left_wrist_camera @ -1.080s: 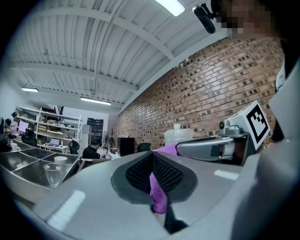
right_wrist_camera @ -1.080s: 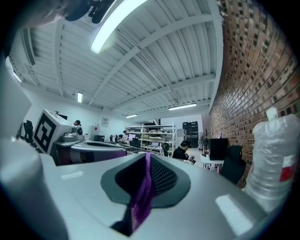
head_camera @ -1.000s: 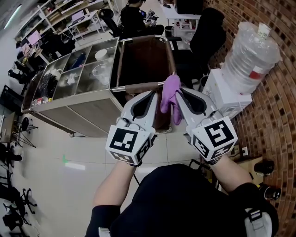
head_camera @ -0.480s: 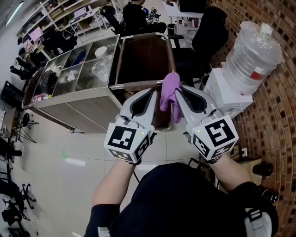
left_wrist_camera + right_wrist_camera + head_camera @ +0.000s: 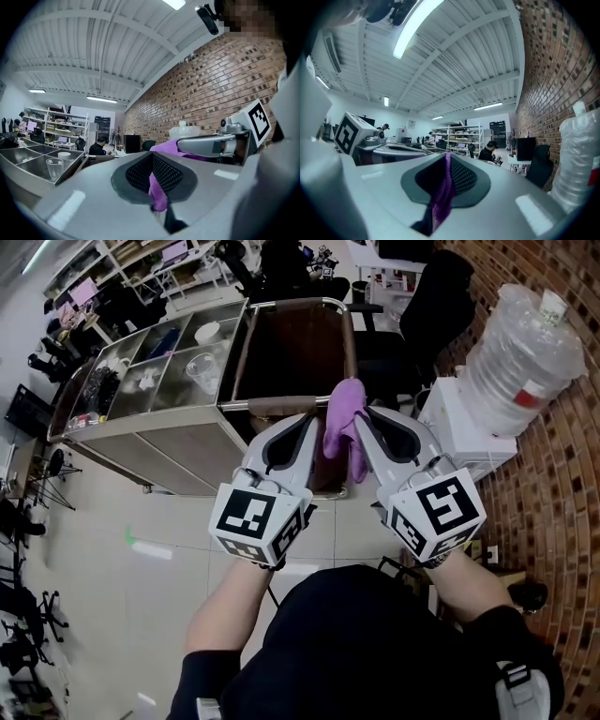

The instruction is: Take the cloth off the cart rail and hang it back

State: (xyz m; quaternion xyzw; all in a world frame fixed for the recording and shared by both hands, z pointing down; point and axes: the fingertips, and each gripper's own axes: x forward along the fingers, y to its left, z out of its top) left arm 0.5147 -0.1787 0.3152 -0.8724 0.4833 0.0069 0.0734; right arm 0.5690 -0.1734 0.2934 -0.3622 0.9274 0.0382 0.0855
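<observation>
Both grippers are on the cloth right now. The left gripper is clenched on one edge, and its own view shows a purple fold pinched between the dark pads. The right gripper is clamped on the other edge, with a purple strip running down between its jaws in its view too. The two tips sit close together at the centre of the head view with the cloth bunched between them, its tail dangling toward the lower middle.

So where are we? The cloth is gripped and looks gathered up at the right end of the cart rail. From this steep angle I can't tell whether its top fold rests on the bar or has cleared it. My read is that the taking-off half is under way or just done. The hanging-back half is all to come: spread the cloth, carry it over the bar, drape it, let go.

Around it, the cart fills the upper left, with steel compartments and a clear cup in one of them. A deep brown bin sits just behind the rail. A water bottle on its white stand is at the upper right against the brick wall, and a black chair stands above it.

What's in the way? The grippers crowd each other, and the bunched cloth could slide into the brown bin if it is draped unevenly.
</observation>
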